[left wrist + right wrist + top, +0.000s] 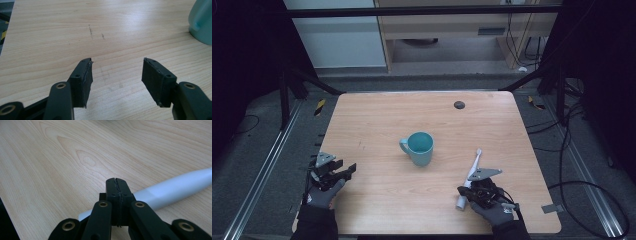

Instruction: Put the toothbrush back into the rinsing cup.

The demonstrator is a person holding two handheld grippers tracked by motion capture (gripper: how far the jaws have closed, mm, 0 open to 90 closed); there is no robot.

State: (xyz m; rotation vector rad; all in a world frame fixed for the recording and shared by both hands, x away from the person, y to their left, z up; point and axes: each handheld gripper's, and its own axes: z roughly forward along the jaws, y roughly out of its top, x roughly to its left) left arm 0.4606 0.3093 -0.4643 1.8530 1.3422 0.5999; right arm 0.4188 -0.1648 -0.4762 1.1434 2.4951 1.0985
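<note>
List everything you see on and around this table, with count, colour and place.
mug: one, teal, middle of the table, handle towards the left.
toothbrush: one, white, lying flat at front right, beside the right tool.
round plug: one, dark, far edge of the table.
table: one, light wood.
cables: several, black, on the floor at right.
left tool: one, black, front left, jaws open and empty.
right tool: one, black, front right, jaws shut on nothing, the toothbrush lying under them.
hands: two, grey gloves.

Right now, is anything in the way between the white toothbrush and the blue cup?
Nothing visible is. The toothbrush lies on the table by the right gripper, whose jaws are shut over its handle. Only bare wood lies between its tip and the cup.
</note>
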